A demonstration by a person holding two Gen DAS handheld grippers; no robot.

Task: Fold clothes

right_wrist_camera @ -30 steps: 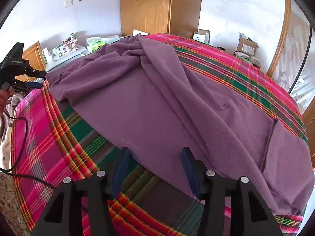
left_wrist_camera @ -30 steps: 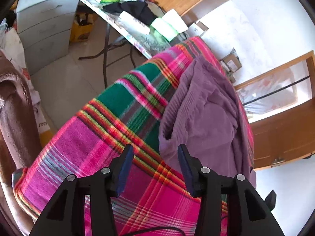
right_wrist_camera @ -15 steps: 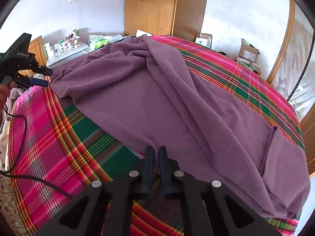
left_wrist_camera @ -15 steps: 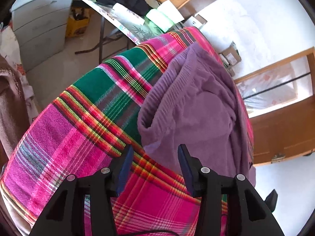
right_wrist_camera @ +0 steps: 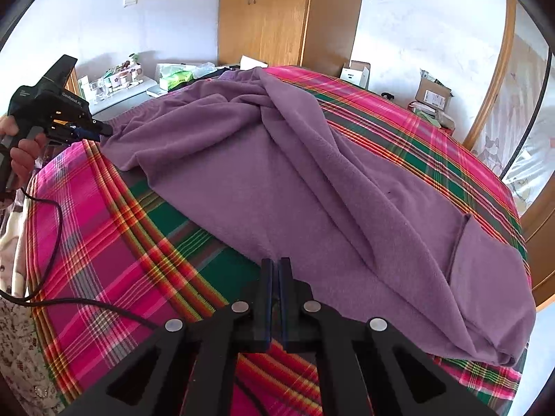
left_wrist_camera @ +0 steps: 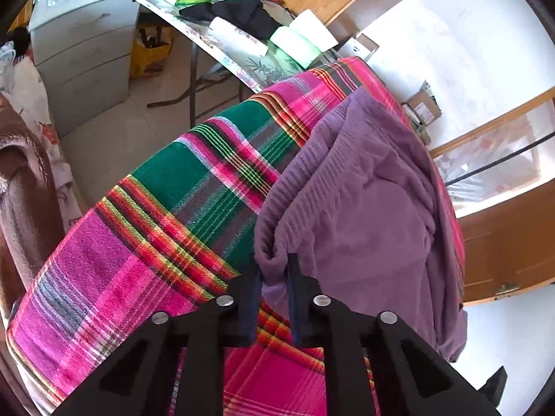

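Both the left gripper [left_wrist_camera: 274, 270] and right gripper [right_wrist_camera: 275, 270] pinch the purple garment's [right_wrist_camera: 277, 173] near edge.

The garment [right_wrist_camera: 277, 180] is soft, matt purple fleece with a fine nap; its hem at the lower middle of the left view is ribbed knit [left_wrist_camera: 295, 201]. The plaid blanket [left_wrist_camera: 156, 242] beneath is woven cloth with a coarse, visible weave. Both grippers [left_wrist_camera: 274, 277] [right_wrist_camera: 275, 277] look like matt black plastic with shiny metal screw heads. At top centre of the right view the wardrobe [right_wrist_camera: 277, 14] is smooth wood with a slight sheen. At right, the boxes [right_wrist_camera: 433, 95] are plain cardboard.
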